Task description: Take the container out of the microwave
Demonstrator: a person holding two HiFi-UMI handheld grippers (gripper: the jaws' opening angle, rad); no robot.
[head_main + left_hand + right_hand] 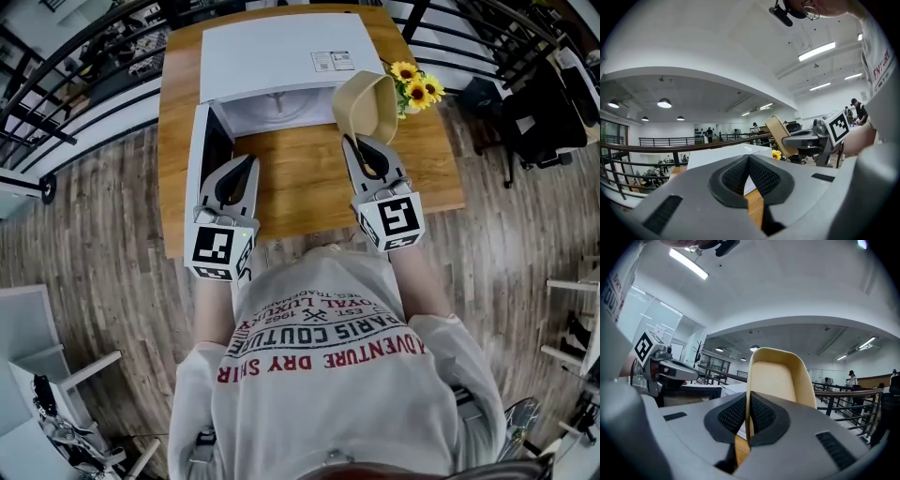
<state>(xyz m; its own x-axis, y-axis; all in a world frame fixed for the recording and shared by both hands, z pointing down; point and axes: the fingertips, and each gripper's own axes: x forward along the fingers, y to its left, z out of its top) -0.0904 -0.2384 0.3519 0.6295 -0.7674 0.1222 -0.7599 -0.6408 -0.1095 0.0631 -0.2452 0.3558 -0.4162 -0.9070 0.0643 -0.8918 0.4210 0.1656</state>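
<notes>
The white microwave [281, 52] stands at the back of the wooden table [309, 192], its door [199, 150] swung open to the left. My right gripper [361, 150] is shut on the rim of a beige container [367, 105], which hangs tilted in the air in front of the microwave's right side. In the right gripper view the container [776, 376] rises from between the pressed pads of the right gripper [748, 401]. My left gripper [244, 169] hovers beside the open door, shut and empty; in its own view the left gripper [748, 161] holds nothing.
A bunch of sunflowers [417, 86] stands at the table's right, close behind the held container. Black railings [75, 66] run along the far side. A white chair [37, 375] stands on the wood floor at lower left.
</notes>
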